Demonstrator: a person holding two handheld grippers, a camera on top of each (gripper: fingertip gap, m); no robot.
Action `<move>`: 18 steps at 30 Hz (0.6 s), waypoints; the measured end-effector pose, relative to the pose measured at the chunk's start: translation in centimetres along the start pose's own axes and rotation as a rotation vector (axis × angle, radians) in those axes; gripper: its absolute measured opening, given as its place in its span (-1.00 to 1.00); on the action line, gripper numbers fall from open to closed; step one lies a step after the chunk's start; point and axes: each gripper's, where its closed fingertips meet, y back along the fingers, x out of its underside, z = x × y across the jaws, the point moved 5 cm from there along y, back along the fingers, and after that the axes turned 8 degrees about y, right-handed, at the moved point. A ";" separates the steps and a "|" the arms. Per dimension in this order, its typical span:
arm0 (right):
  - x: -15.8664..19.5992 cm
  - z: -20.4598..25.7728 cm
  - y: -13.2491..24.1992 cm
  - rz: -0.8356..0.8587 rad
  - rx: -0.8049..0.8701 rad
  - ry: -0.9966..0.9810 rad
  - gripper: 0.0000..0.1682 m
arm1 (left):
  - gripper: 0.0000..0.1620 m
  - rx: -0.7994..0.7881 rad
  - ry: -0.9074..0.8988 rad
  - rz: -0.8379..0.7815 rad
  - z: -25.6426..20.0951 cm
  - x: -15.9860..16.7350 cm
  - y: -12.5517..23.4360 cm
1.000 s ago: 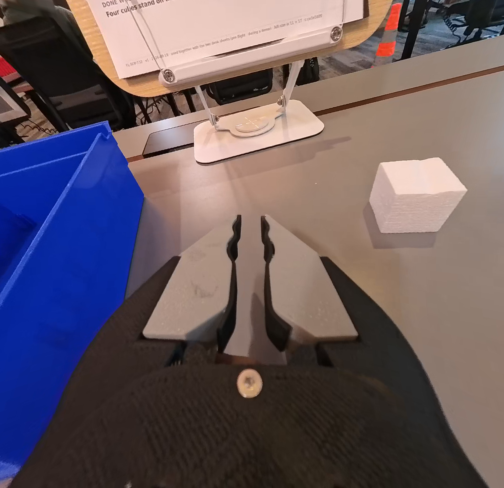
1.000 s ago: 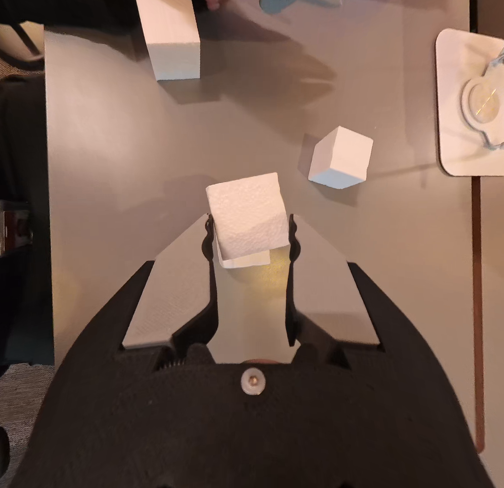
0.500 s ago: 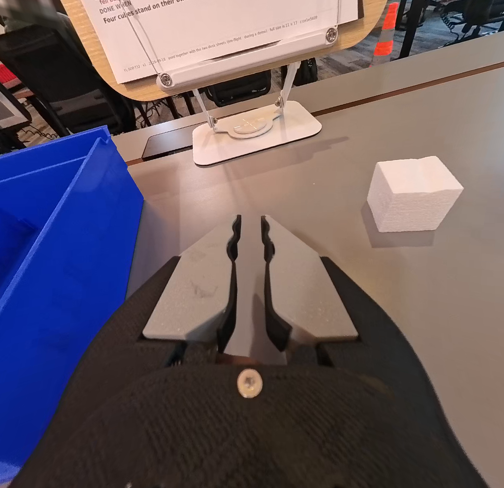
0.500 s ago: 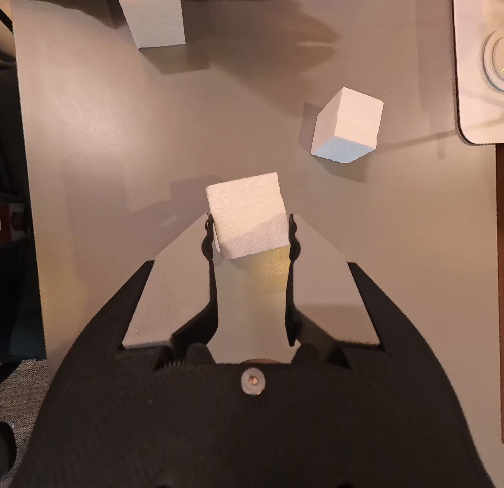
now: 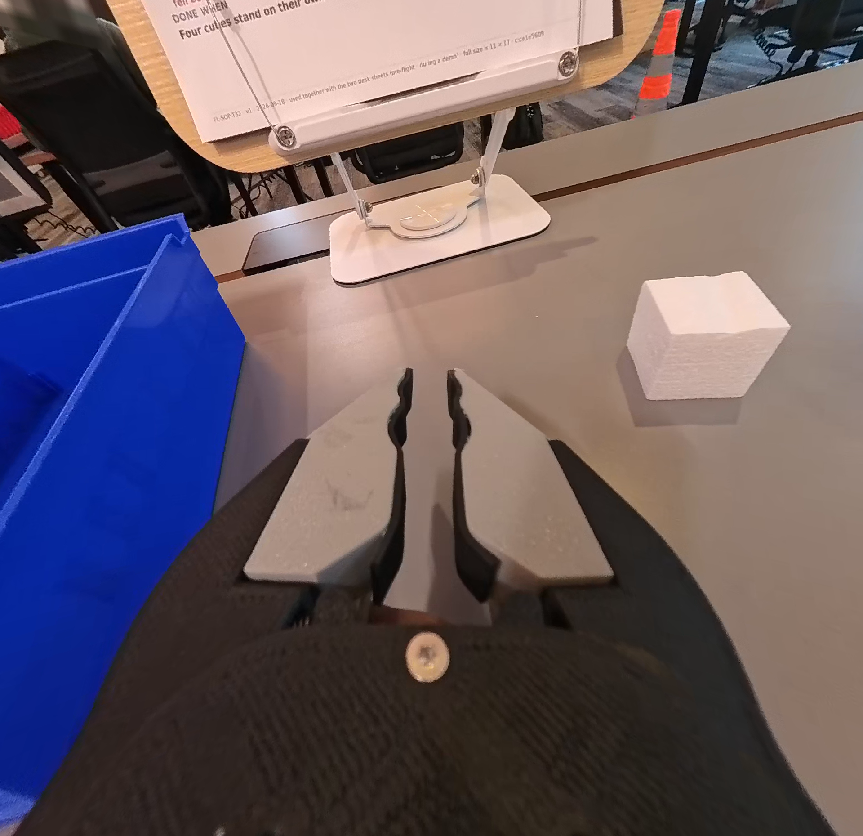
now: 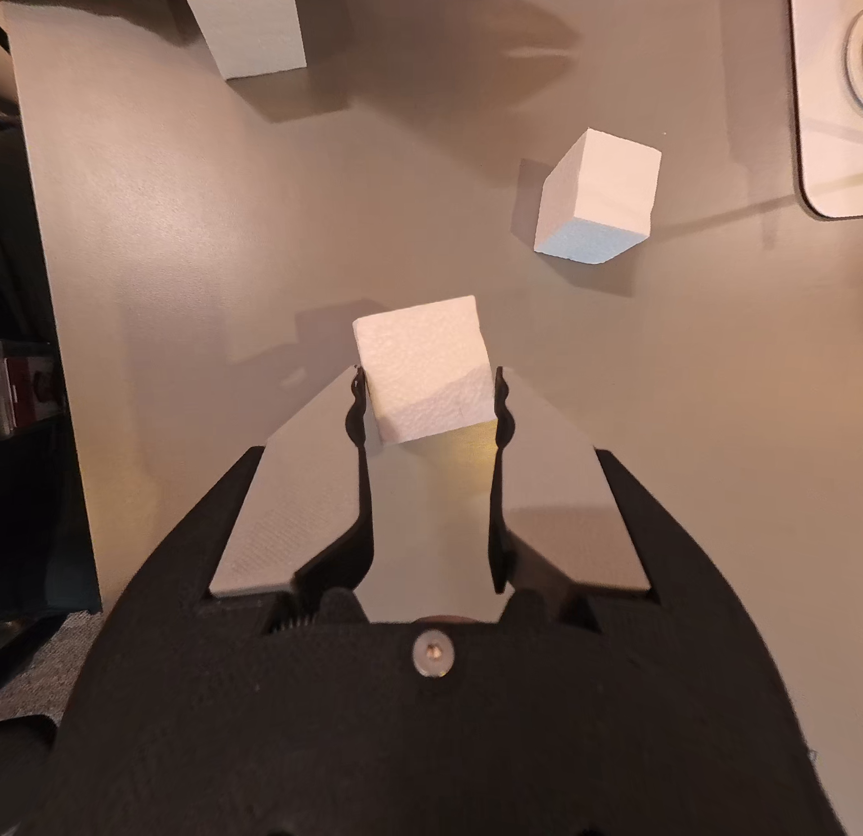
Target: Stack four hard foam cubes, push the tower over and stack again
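In the right wrist view my right gripper [image 6: 427,374] is shut on a white foam cube [image 6: 420,365] and holds it above the grey table, looking down. A second white cube [image 6: 602,197] lies on the table ahead to the right. A taller white foam block [image 6: 247,24] stands at the far left, cut by the frame's top. In the left wrist view my left gripper [image 5: 429,374] is empty, its jaws almost together, low over the table. One white cube [image 5: 705,337] sits to its right.
A blue plastic bin [image 5: 116,393] stands close on the left of the left gripper. A document stand with a white base [image 5: 439,234] is at the table's back; its base [image 6: 831,112] shows at the right edge. The table's edge [image 6: 28,206] runs down the left. My right fingertips sit around 25 cm from my left ones. To the white base [image 5: 439,234]: left tips about 25 cm, right tips about 40 cm.
My right gripper has moved with the cube: the loose cube and tall block shifted up in its view and look larger. The left gripper has barely moved.
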 end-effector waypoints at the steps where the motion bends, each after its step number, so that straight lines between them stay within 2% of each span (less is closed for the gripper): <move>1: 0.1 0.1 -0.1 0.007 -0.003 0.002 -0.37 | -0.84 0.000 0.001 0.000 0.0 0.0 0.0; 11: 0.1 0.0 -0.3 0.000 0.009 -0.013 -0.32 | -0.83 0.003 0.001 0.001 0.0 0.0 0.0; 18: -1.3 -0.4 1.5 -0.118 0.043 -0.036 -0.20 | -0.83 0.000 0.013 -0.007 0.1 -0.2 0.1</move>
